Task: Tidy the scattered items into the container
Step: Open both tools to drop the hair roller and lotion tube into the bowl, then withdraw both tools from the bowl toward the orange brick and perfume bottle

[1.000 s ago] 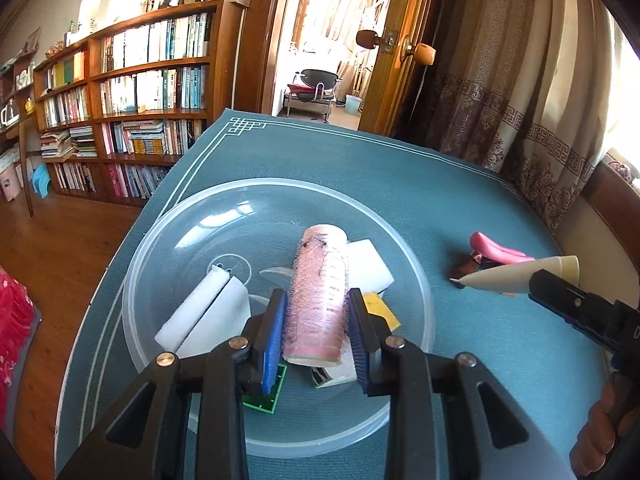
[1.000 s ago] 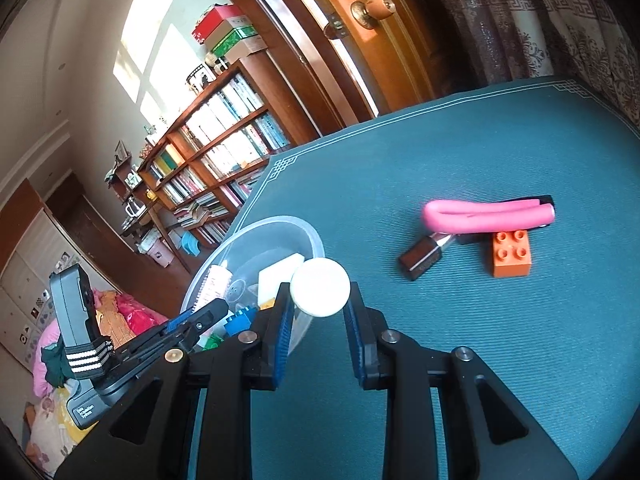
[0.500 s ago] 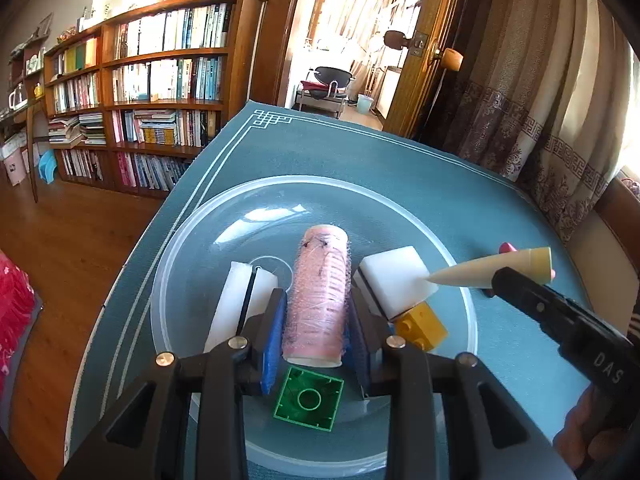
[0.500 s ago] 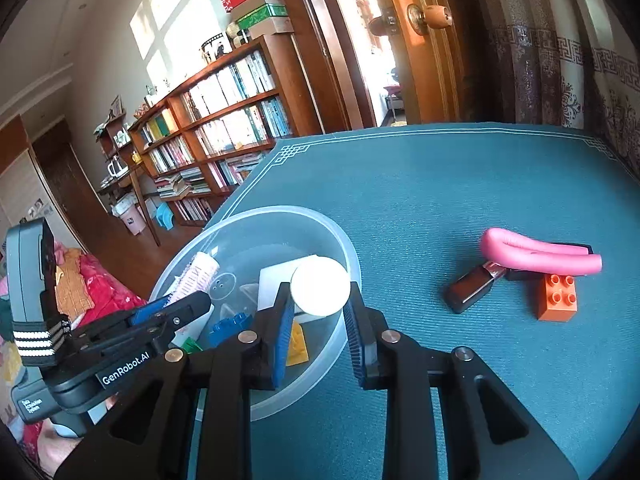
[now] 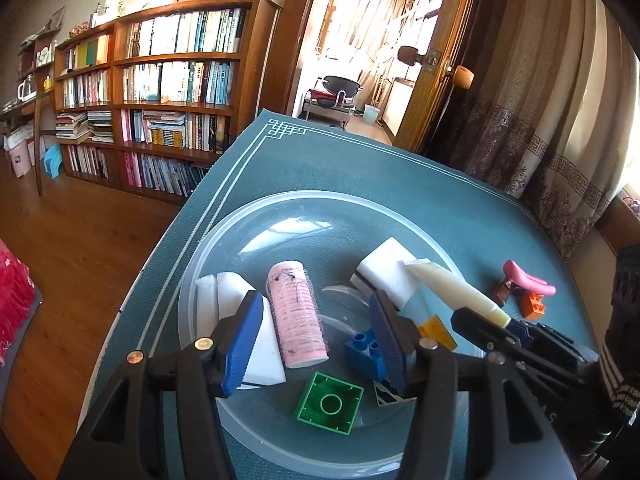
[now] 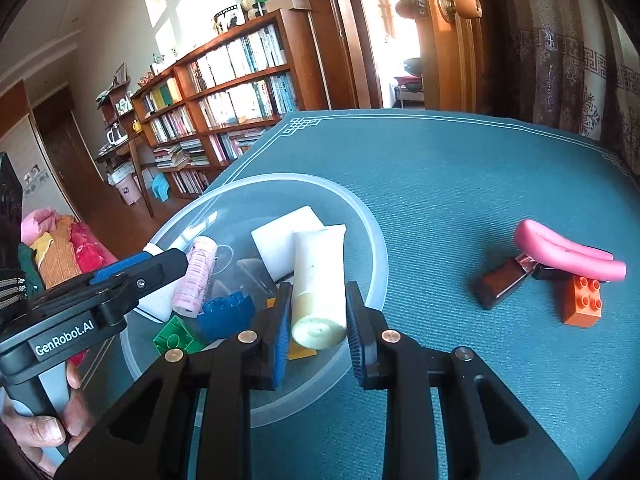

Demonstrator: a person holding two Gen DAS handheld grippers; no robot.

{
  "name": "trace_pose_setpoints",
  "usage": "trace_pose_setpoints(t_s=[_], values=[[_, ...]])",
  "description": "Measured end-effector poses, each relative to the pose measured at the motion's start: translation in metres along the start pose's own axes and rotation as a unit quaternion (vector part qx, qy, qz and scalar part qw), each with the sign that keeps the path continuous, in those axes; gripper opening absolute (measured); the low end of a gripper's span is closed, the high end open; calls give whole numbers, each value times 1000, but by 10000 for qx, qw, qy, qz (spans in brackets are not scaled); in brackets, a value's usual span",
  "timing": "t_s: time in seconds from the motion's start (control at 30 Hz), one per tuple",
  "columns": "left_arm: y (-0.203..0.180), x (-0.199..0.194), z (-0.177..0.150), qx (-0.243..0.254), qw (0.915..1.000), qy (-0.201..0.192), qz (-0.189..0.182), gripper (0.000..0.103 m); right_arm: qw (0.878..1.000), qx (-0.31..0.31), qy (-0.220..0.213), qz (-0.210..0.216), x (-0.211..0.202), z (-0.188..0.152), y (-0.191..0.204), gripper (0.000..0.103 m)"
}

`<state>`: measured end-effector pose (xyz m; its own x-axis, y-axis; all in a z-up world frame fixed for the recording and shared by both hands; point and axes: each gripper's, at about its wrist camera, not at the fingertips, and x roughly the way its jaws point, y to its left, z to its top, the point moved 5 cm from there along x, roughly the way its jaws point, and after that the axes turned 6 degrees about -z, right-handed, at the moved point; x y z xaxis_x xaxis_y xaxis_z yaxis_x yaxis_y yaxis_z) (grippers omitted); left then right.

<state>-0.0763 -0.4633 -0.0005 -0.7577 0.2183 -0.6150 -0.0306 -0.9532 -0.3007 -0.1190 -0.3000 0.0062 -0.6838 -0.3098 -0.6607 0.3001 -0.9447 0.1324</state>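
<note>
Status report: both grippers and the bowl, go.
Left gripper open over the pink roller, empty. Right gripper open, cream tube between its fingers over the clear bowl. Pink clip, brown bottle, orange brick on the table.

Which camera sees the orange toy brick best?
The right wrist view: the orange brick sits whole on the table, studs showing, beside the pink clip. The left wrist view catches only a small corner of it, far off.

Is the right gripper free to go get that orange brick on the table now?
Probably not yet. The right gripper has the cream tube between its jaws over the bowl. The orange brick itself lies open on the cloth, beside the pink clip.
</note>
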Motion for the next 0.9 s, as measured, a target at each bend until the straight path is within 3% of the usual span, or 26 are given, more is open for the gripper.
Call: trace_pose_setpoints(t_s=[0.23, 0.43, 0.9], values=[[-6, -2, -1, 98, 9999, -19, -35, 73, 9999, -145, 37, 41, 3, 2, 5, 28], [-8, -3, -2, 94, 10000, -14, -29, 77, 9989, -24, -40, 457, -9, 3, 4, 43], [-17, -3, -6, 154, 9999, 33, 38, 82, 9986, 377, -183, 324, -33, -9, -20, 43]])
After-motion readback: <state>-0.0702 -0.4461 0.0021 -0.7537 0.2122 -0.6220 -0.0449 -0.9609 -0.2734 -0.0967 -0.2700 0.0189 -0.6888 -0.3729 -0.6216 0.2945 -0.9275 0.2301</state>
